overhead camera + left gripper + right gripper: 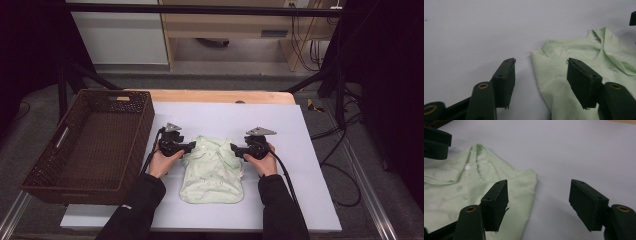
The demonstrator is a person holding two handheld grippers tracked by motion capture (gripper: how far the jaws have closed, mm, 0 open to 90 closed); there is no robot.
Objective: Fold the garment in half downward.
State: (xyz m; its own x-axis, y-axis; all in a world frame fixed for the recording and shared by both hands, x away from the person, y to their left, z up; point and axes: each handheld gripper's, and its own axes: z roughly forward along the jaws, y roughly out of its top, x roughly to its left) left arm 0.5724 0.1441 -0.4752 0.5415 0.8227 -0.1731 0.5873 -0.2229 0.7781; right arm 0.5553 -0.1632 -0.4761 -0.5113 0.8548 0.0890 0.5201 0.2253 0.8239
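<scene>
Near the middle of the worktop [280,120], a little toward your edge, lies the pale green garment [212,172], folded flat with its collar at the far end. It looks light, soft and limp, so it will likely sag and slide; pinch it at the two shoulder corners by the collar. Your left hand-held gripper [540,75] and right hand-held gripper [537,196] each straddle one of those corners, jaws partly open, gripping nothing yet. By the left edge, the brown wicker basket [140,125] has nothing in it.

Garment [212,172] between grippers, basket [45,172] left.
</scene>
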